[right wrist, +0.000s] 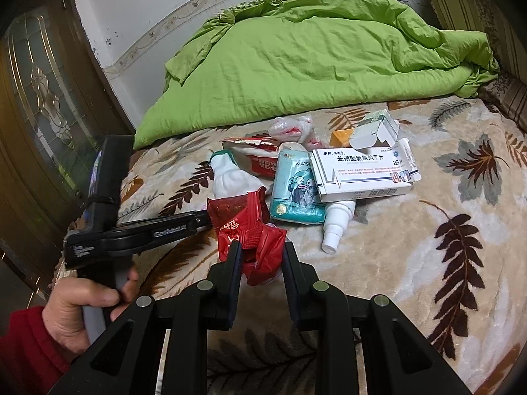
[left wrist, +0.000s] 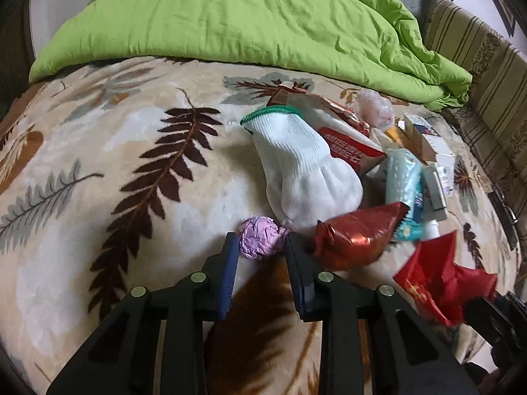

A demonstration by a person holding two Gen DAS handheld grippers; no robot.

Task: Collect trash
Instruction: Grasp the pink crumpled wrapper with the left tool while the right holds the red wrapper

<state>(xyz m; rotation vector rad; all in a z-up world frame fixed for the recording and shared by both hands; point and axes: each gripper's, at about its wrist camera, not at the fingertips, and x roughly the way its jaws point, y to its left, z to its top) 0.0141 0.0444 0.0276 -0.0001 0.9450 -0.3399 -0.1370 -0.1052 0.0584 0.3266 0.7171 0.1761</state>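
Trash pile on bed, centre-right of leaf-print blanket (left wrist: 98, 151). Purple paper ball (left wrist: 262, 237) lies at near edge of pile, between fingertips of left claw (left wrist: 262, 247); jaws part-open, right finger appears to touch ball, left finger just beside it; grip not closed. Red foil wrapper (left wrist: 359, 237) just right of ball, overlapping white sock w/ green cuff (left wrist: 296, 171).

Right claw (right wrist: 260, 256): jaws part-open around red plastic bag (right wrist: 253, 230); bag material sits between both fingers, whether pinched cannot tell. Bag hides left claw's tip in right-wrist view.

Rest of pile, outward: teal tissue pack (right wrist: 296, 191) beside sock; white spray bottle (right wrist: 336, 223) lying on side, just below white medicine box (right wrist: 359, 171); small open carton (right wrist: 375, 131) & orange item behind box; torn red-white packet (right wrist: 253, 154); crumpled clear plastic (right wrist: 290, 128) at far edge.

Green quilt (right wrist: 313, 56) heaped behind pile. Hand (right wrist: 85, 309) in red sleeve grips left tool's handle, lower left.
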